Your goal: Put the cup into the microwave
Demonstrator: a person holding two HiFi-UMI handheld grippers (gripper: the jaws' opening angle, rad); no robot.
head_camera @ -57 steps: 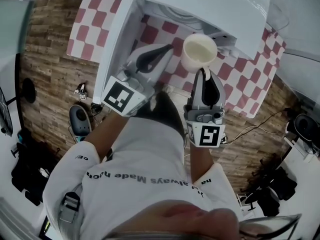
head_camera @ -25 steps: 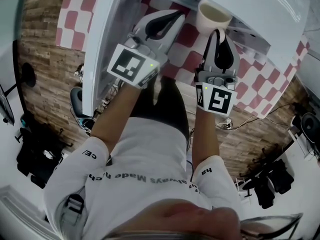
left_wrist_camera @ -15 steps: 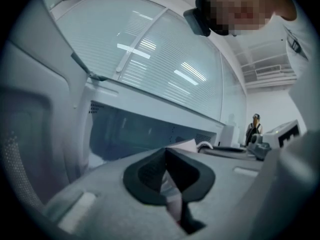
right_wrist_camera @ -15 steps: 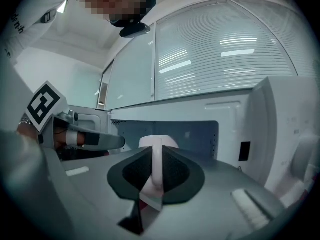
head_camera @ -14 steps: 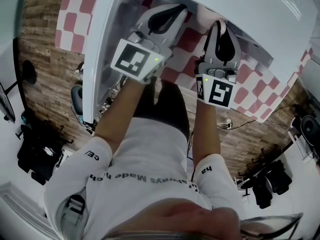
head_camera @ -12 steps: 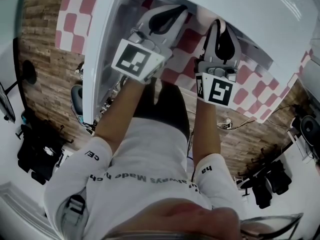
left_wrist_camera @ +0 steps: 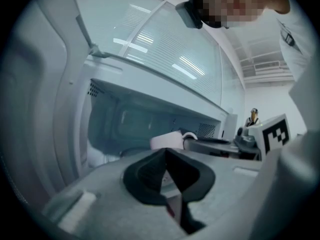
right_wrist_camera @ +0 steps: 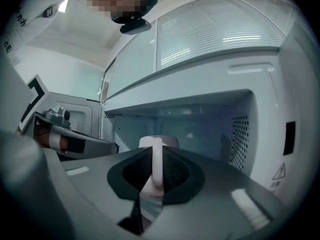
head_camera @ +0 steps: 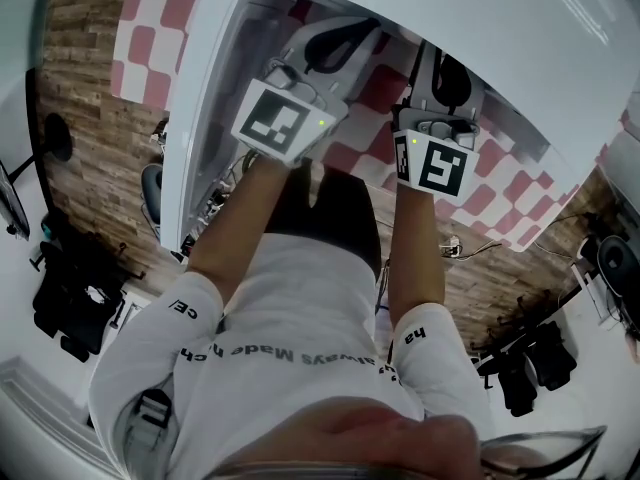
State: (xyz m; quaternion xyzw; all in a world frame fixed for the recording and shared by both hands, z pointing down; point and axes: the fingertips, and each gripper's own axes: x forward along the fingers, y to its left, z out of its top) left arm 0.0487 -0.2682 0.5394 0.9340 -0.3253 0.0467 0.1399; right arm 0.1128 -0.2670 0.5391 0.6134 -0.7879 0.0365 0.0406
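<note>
A person in a white long-sleeved shirt (head_camera: 290,308) leaned over with both arms stretched forward. The left gripper (left_wrist_camera: 167,176) had its dark jaws pressed together on nothing and sat idle just beside its partner. The right gripper (right_wrist_camera: 156,181) was clamped on the thin handle (right_wrist_camera: 157,166) of a white ceramic cup (right_wrist_camera: 159,142) — the handle ran vertically between the pads, and the cup's body stood upright straight ahead of the jaws. From the left gripper, the cup lay ahead and to the right. Beyond the jaws, the open cavity of a white microwave oven (right_wrist_camera: 260,84) already surrounded the cup. Whether the cup's base touched the cavity floor could not be told — lowering it and letting go looked like work for the right hand.
</note>
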